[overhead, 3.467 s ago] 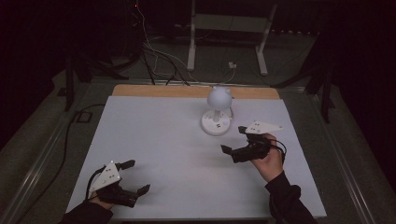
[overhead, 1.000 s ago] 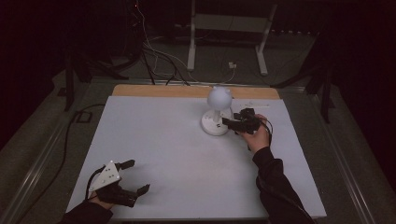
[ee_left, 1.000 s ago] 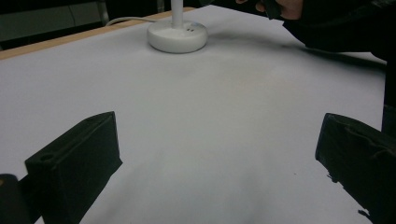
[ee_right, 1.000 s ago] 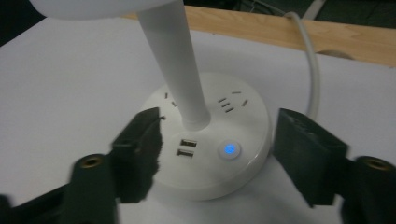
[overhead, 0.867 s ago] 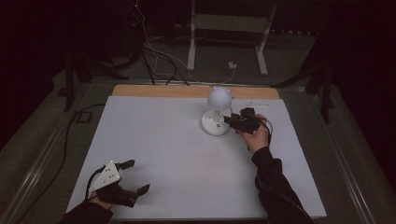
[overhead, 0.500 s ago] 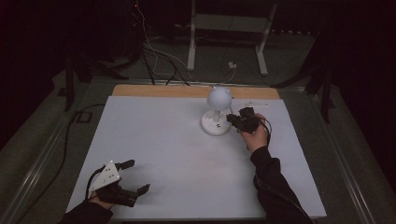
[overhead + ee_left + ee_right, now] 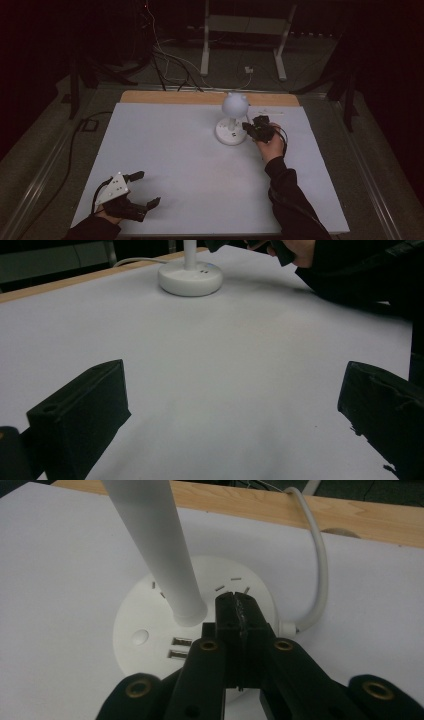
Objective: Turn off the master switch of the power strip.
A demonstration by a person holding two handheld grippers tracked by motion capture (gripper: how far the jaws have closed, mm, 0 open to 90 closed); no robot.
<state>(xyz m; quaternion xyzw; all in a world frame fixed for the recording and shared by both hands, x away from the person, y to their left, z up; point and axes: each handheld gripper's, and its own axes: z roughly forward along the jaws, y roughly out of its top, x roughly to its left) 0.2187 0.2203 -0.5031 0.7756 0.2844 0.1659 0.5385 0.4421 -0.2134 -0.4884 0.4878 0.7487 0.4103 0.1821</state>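
A white desk lamp stands on the far middle of the white table, with a round base (image 7: 227,137), a thin stem and a globe head (image 7: 235,105). My right gripper (image 7: 248,127) hovers at the base's right edge. In the right gripper view its jaws have just been closing and now stand shut (image 7: 235,605) with nothing between them, tips over the base (image 7: 145,625) beside the stem (image 7: 155,545). Two USB ports and a round button show on the base. My left gripper (image 7: 146,188) rests open at the near left, jaws wide apart (image 7: 235,410).
The lamp's white cable (image 7: 320,555) curves from the base toward the wooden back edge (image 7: 165,96). A metal stand (image 7: 245,35) and loose cables lie on the floor beyond the table. The sleeve (image 7: 360,275) of the right arm crosses the left gripper view.
My right gripper moved from the table's right side to the lamp base, and its jaws have closed. The left gripper has stayed put.
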